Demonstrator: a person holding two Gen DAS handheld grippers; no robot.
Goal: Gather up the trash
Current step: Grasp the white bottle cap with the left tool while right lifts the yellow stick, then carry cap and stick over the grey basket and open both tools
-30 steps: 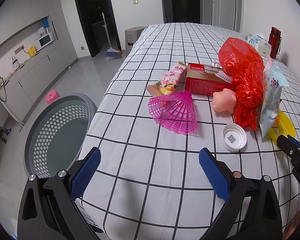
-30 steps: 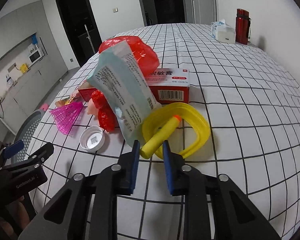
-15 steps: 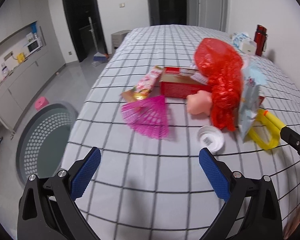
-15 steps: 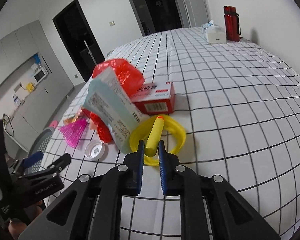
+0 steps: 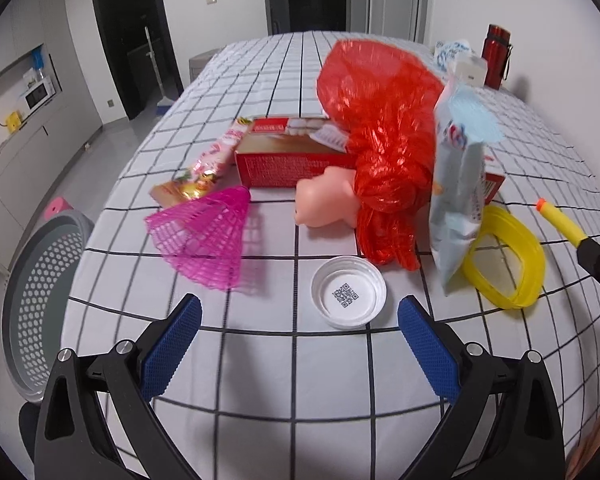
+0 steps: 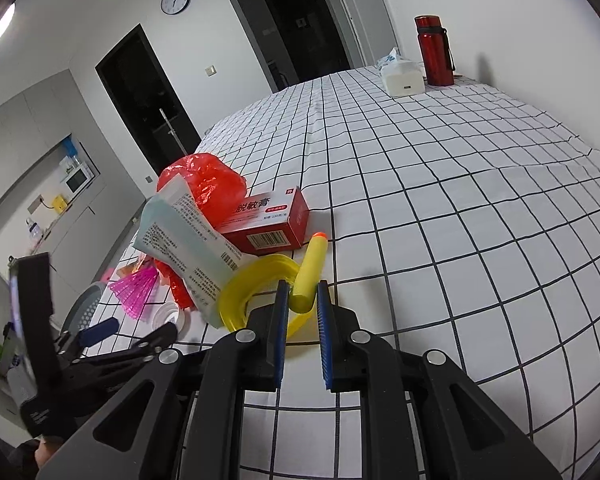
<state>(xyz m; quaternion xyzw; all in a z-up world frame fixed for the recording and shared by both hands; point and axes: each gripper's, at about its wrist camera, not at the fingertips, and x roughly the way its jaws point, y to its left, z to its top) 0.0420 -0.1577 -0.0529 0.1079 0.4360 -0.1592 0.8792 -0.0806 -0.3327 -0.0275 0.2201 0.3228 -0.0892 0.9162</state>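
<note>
Right gripper [image 6: 302,300]: we are clamping the yellow foam dart [image 6: 309,272] between nearly closed pads, tilted up off the checked tablecloth [image 6: 460,208].
Left gripper [image 5: 296,326]: we are holding it wide open and empty, level above the cloth, just short of the white cap [image 5: 348,293].
Yellow ring [image 5: 512,256]: lying flat beside the pale-blue packet [image 5: 460,184].
Pile beyond: pink mesh [image 5: 208,240], red bag [image 5: 384,132], red box [image 5: 284,156].
Floor, left: grey basket [image 5: 40,280].

Crinkled glossy red plastic bag [image 5: 380,128]; matt checked cloth [image 6: 440,200]; smooth white plastic lid [image 5: 348,292]; pink plastic mesh [image 5: 204,240]
</note>
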